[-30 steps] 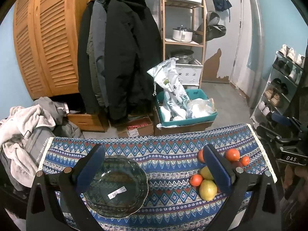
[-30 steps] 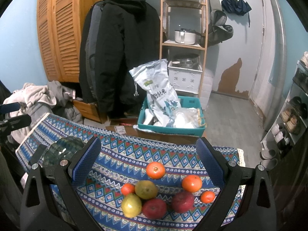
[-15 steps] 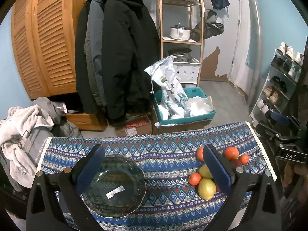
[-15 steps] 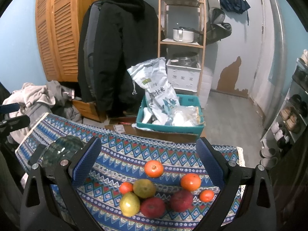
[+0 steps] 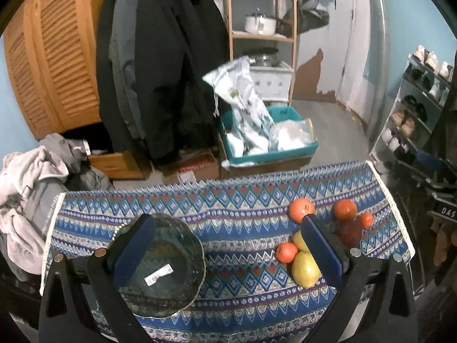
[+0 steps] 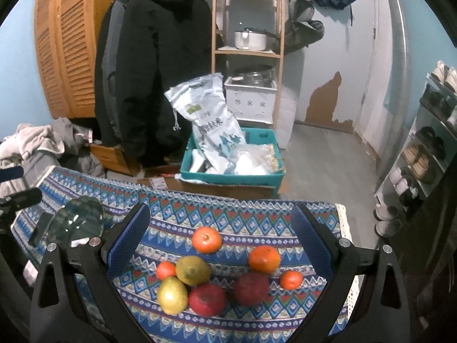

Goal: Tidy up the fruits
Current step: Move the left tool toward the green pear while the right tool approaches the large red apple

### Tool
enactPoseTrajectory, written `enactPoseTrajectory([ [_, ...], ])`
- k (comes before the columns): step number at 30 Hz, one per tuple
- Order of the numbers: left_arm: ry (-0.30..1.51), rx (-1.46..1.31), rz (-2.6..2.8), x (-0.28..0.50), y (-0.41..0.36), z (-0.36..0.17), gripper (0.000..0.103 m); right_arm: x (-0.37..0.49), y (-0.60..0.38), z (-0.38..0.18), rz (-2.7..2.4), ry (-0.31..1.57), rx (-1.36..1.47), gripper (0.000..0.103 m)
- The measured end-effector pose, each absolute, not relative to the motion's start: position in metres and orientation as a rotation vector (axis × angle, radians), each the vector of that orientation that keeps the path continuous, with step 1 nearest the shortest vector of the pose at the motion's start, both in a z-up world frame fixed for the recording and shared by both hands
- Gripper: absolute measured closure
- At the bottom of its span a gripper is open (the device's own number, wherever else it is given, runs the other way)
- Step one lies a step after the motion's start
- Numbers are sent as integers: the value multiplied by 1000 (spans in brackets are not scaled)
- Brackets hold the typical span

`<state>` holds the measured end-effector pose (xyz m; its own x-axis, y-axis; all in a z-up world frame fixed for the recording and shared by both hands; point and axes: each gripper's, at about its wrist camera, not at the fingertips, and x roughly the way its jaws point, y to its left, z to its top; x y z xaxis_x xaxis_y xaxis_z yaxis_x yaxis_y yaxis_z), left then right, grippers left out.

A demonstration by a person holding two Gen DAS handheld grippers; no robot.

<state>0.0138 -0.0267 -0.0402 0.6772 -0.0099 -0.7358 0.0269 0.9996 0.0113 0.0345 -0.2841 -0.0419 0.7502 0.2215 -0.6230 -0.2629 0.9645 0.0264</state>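
Two pairs of black tongs with blue padded fingers are held above a worktop covered by a blue, red and white zigzag-patterned cloth. The left tongs are spread wide open and grip nothing; beneath their left finger a clear, scallop-edged glass bowl with a white price sticker sits empty on the cloth. The right tongs are likewise wide open and empty, and the fruit is seen between their fingers.

The fruit is gathered toward the right end of the worktop, well apart from the bowl. Nearest in the right wrist view lie a yellow pear-shaped fruit, a red round fruit touching it, and a darker red round fruit. Just behind are a small orange tangerine, a yellow-green rounded fruit and another small tangerine. Farther back are two larger oranges, one to the right and one nearer the middle.

Beyond the worktop, on the floor, a teal plastic crate holds a white printed sack and plastic bags. Farther off, dark coats hang beside a louvred wooden wardrobe, and a wooden shelf unit carries a white pot.
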Motion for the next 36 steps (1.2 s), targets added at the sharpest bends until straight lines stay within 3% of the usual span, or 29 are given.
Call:
enactPoseTrajectory([
  [14,1036,-25,-106,41,-56,-108,1,57,-330,-98,164,844,-30,6],
  [36,1207,80,-191,58,-120,-200,1,77,-342,-206,150,1136,-58,6],
])
